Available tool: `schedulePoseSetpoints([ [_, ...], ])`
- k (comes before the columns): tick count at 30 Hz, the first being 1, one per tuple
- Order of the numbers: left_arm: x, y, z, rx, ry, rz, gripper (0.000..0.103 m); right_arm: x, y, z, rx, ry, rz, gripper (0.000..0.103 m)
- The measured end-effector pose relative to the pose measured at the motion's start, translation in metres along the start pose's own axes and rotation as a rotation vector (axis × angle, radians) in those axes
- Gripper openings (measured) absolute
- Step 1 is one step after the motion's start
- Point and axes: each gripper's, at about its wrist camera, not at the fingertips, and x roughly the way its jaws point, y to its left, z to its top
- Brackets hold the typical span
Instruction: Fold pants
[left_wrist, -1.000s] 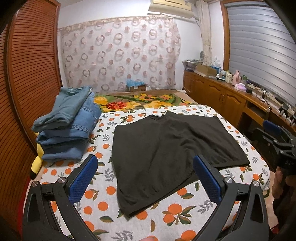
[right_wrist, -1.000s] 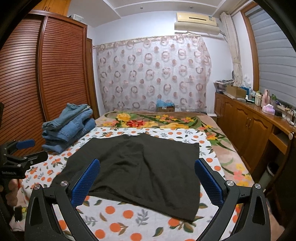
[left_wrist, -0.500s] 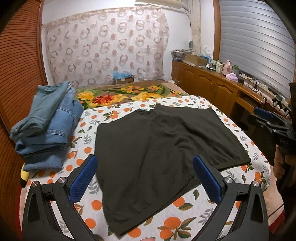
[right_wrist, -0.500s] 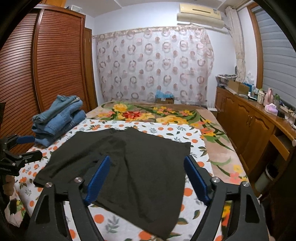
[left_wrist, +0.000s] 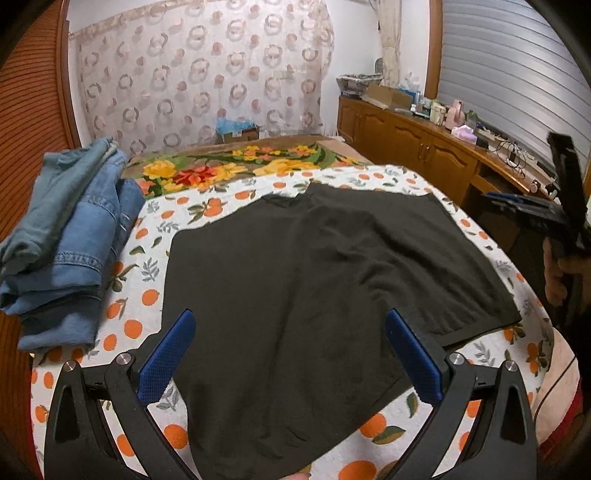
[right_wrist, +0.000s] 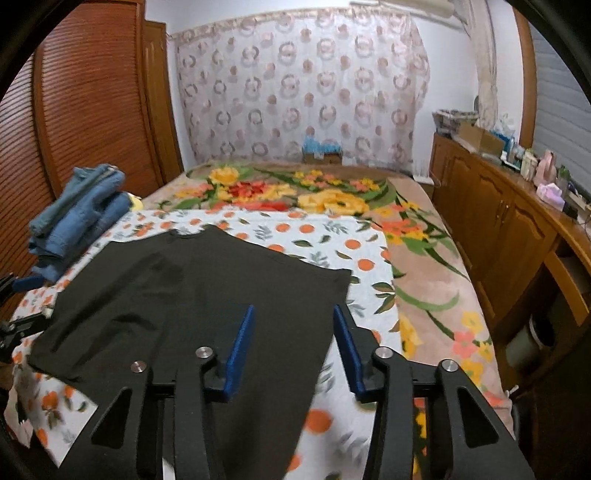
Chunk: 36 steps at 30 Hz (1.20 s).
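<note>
The black pants (left_wrist: 295, 280) are laid flat on the bed (left_wrist: 373, 173), on the orange-print sheet (right_wrist: 325, 236), with a stack of folded jeans (left_wrist: 70, 240) beside them toward the wooden wardrobe (right_wrist: 85, 103). Within the last second the right gripper (right_wrist: 293, 347) has been carried in over the near right part of the garment, and its jaws have just been closing from wide to roughly half-way; they are seen over the cloth near its right edge, but no fabric is pinched between the blue pads (right_wrist: 240, 347), so nothing is held yet. The left gripper (left_wrist: 291, 354) has been brought lower and nearer over the near edge of the pants, which now fill more of its view than a second ago; its jaws are spread wide with the cloth below them, not gripped. In the left view the right gripper is seen at the far right, held by a hand (left_wrist: 557, 273). The pants themselves appear unmoved and no fold has been made. It may be judged that the approach is nearly done and a two-handed pinch of the near edge is being prepared, the first fold being still to come.
</note>
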Motion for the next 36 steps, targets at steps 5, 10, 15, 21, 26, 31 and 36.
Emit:
schedulePoseSetpoints([
  [5,0.016,0.008,-0.004,-0.010,0.040,0.004,0.103,0.025,-0.009,0.013,0.000,0.089,-0.012,0.035],
  [10,0.028,0.014,-0.005,-0.016,0.072,0.010,0.103,0.035,-0.007,0.025,0.009,0.153,-0.005,0.027],
  [15,0.037,0.020,-0.009,-0.027,0.098,0.010,0.103,0.031,-0.007,0.033,0.021,0.177,-0.008,0.021],
  [21,0.041,0.021,-0.010,-0.027,0.111,0.005,0.103,0.019,-0.003,0.034,0.013,0.185,-0.003,0.004],
  [26,0.044,0.021,-0.011,-0.025,0.121,0.003,0.103,0.008,-0.009,0.036,-0.007,0.155,-0.066,0.002],
  [31,0.047,0.022,-0.014,-0.028,0.135,0.002,0.103,-0.002,-0.014,0.028,0.016,0.179,-0.102,0.002],
  [36,0.045,0.021,-0.015,-0.032,0.130,-0.004,0.103,-0.029,-0.001,0.024,0.003,0.163,-0.084,0.002],
])
